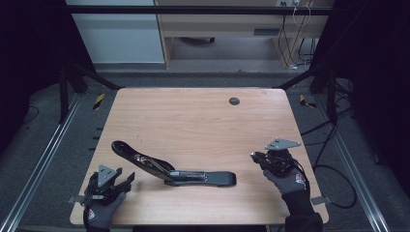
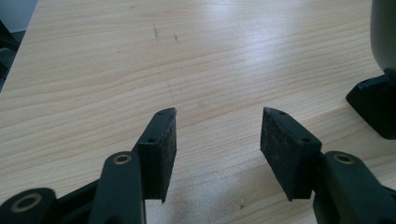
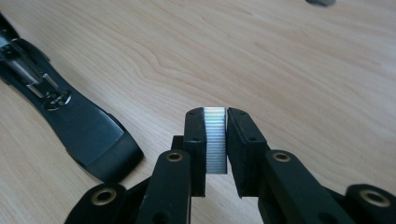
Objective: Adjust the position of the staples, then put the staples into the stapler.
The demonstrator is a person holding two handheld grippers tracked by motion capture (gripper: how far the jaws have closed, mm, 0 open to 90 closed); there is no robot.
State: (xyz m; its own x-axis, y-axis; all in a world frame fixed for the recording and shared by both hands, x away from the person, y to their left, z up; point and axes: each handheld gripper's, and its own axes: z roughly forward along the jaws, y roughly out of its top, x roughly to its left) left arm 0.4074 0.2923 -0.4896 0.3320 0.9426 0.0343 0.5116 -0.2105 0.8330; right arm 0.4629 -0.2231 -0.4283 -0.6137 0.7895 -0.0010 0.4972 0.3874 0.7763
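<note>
Your left gripper rests at the table's near corner, jaws apart and empty, ready to steady the opened stapler lying mid-table. Your right gripper pinches a staple strip upright, presumably for loading.

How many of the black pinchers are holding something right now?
1. The right gripper, near the table's right edge, pinches a silver strip of staples. The left gripper, at the front left corner, is open and empty, beside the opened stapler.
</note>
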